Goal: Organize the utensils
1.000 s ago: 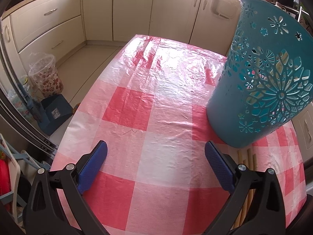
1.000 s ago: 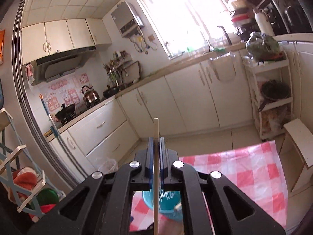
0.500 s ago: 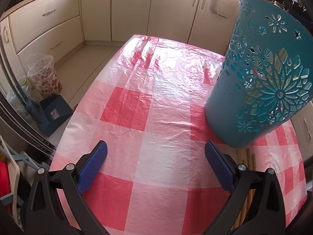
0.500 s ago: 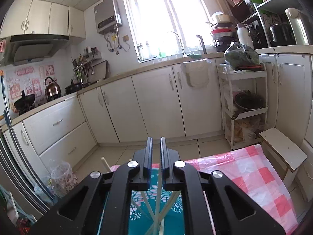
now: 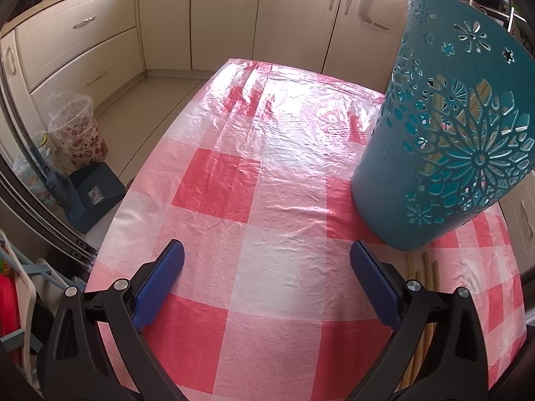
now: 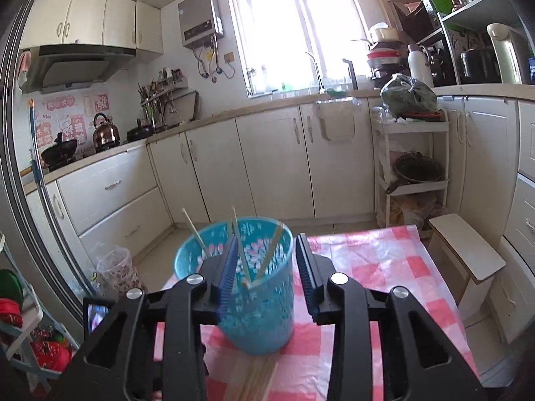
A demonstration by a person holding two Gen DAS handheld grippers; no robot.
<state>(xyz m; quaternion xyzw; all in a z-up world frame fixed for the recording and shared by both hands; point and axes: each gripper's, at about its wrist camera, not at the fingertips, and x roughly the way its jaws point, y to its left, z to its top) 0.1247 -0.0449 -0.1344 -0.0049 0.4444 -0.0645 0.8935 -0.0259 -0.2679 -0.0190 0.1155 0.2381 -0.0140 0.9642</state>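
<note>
Here, perforated teal plastic basket (image 5: 444,153) — slim wooden chopsticks (image 6: 239,247).

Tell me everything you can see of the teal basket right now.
The basket is a teal plastic cup-shaped holder, wider at its open round rim than at its base, its wall pierced with flower-shaped cut-outs. It stands upright on the checked tablecloth. Three chopsticks lean inside it, tips above the rim; more lie on the cloth at its foot. No hand-held gripper touches it: the right one's pads stand apart in front of it, having just opened.
</note>
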